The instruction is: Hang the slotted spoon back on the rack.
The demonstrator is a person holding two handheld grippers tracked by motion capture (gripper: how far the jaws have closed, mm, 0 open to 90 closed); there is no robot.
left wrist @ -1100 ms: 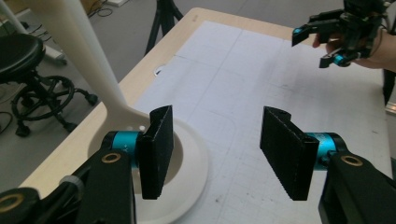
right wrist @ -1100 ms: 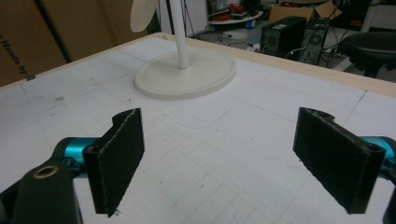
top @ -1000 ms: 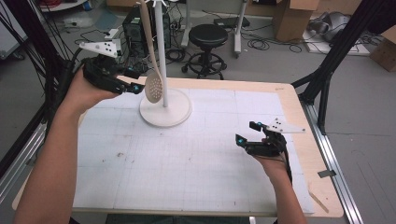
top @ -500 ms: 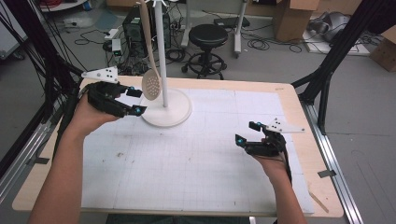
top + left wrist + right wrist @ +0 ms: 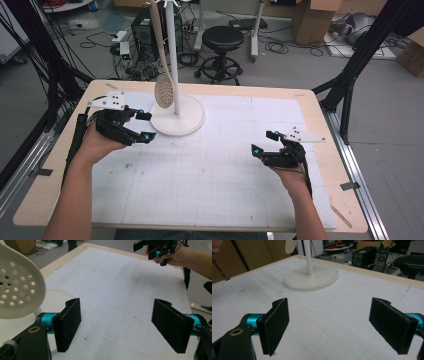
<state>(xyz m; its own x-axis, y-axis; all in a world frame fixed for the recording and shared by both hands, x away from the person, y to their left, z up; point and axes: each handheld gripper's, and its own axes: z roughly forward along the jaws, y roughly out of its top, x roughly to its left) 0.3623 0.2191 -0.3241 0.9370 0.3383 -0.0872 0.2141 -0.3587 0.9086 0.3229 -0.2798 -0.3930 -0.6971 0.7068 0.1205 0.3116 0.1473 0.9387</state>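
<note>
High view: a cream perforated skimmer spoon hangs from a slim white pole stand with a round disc base on the gridded white tabletop. The left claw, jaws apart and just opening with nothing between, sits just beside the base. The right claw gapes empty, well apart.

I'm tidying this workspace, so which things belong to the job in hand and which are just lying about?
In the job:
- slotted spoon, hanging on the stand
- white stand
- left gripper, open beside the stand's base
- right gripper, open

Lying about:
- black stool
- computer tower
- cardboard boxes
</note>
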